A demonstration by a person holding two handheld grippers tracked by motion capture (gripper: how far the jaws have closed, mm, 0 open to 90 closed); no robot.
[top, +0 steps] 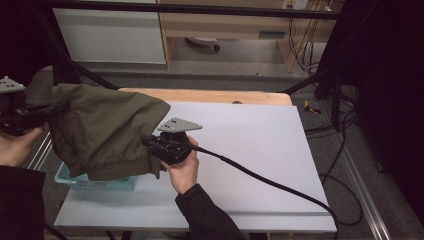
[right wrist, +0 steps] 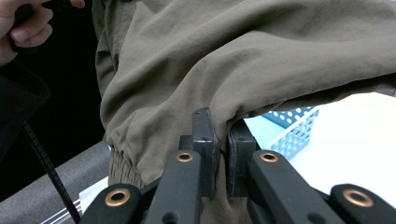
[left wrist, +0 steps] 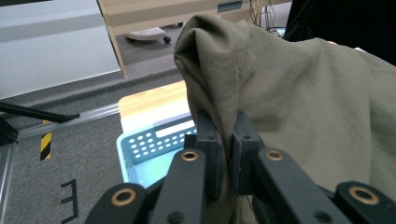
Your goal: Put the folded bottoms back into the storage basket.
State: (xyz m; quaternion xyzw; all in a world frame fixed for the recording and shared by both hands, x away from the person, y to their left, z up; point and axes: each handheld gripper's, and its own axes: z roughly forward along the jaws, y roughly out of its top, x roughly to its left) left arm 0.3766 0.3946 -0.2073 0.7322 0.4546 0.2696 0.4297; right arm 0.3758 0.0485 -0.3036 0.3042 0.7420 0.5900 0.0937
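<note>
The high view is dim and grainy, with a faint purple cast. Its left and right edges sink into near black. The white desk [top: 260, 165] is the brightest surface, evenly lit from above, with no glare. Soft shadow lies under the cloth [top: 107, 132] at the near left. Fine detail is soft throughout.

The left tool view is brighter. Daylight-like light falls on the cloth [left wrist: 299, 102] from the far side, folds shading gently. The far right corner goes black. The near jaws are slightly soft.

The right tool view is lit from the right, where the desk [right wrist: 359, 149] nearly washes out. Its left side is dark.
</note>
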